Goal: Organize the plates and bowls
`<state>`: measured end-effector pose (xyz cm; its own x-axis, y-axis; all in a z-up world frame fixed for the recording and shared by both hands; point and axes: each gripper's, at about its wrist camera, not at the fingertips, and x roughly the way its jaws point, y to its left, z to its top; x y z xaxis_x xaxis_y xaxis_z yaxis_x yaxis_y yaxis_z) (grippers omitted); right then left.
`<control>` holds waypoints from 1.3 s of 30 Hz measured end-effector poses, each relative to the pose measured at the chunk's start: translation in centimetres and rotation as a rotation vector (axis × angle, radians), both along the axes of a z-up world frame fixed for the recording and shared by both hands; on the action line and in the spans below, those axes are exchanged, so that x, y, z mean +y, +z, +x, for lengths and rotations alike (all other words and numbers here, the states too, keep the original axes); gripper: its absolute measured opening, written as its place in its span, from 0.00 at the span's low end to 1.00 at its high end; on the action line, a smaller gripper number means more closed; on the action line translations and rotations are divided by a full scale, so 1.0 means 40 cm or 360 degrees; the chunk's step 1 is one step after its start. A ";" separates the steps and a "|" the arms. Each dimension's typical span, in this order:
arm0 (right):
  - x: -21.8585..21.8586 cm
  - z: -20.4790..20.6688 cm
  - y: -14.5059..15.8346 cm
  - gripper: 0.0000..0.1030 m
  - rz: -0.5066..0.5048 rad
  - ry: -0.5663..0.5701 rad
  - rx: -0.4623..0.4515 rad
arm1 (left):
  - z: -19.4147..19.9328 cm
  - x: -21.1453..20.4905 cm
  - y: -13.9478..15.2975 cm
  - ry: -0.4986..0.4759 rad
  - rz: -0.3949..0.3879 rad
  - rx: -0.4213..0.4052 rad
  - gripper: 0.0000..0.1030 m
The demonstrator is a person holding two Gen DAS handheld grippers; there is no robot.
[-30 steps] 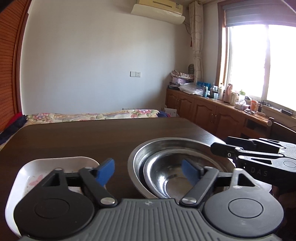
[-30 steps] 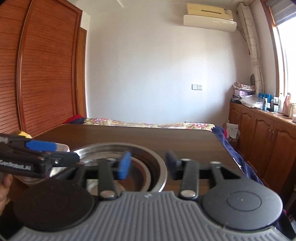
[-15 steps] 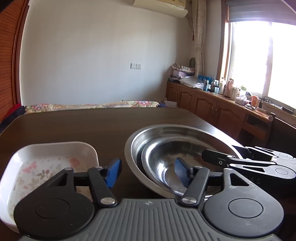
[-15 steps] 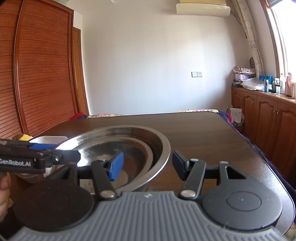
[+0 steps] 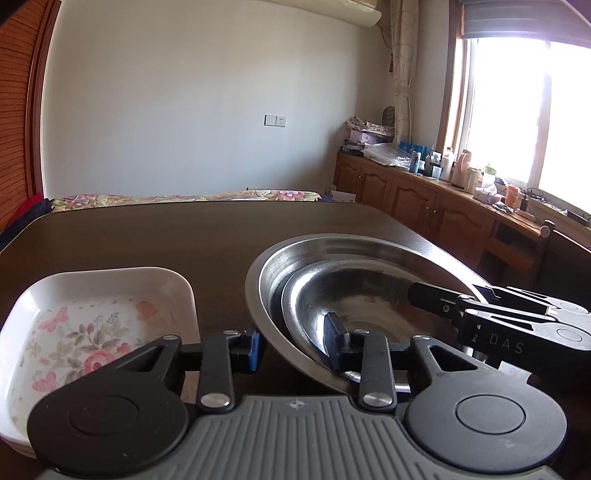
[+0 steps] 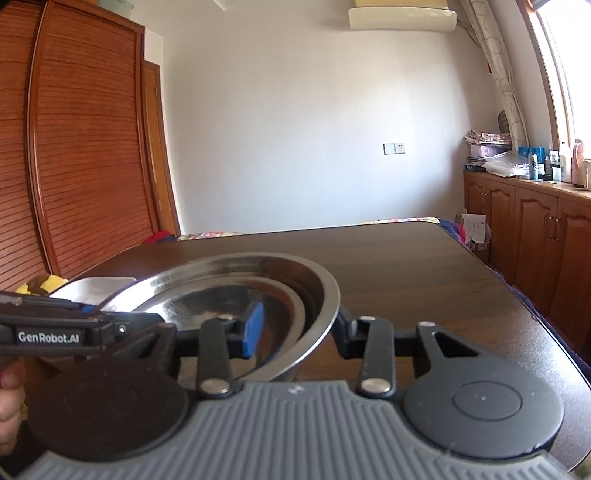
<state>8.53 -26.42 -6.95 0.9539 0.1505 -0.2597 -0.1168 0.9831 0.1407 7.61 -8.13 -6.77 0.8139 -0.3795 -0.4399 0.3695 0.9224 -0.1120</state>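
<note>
Two steel bowls, nested: large bowl (image 5: 369, 251) on the desk (image 5: 184, 236), small bowl (image 5: 354, 291) inside. Left gripper (image 5: 293, 341) and right gripper (image 6: 295, 326) each straddle opposite sides of the large bowl's rim, one finger inside, one outside, jaws part-open, not visibly pinching. One floral tray (image 5: 92, 314) lies left of the left gripper.

A home bedroom: bed (image 5: 184, 197), wooden wardrobe (image 6: 74, 166), air conditioner (image 6: 402, 18)
</note>
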 end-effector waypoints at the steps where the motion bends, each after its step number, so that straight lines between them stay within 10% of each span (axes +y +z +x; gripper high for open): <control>1: -0.003 0.001 -0.001 0.37 0.0009 0.0002 0.0000 | -0.001 0.000 0.000 -0.0001 -0.0001 0.0000 0.33; 39: 0.054 0.024 0.115 0.30 0.0031 0.0122 -0.0082 | -0.028 0.104 0.174 0.0035 -0.0020 -0.0135 0.31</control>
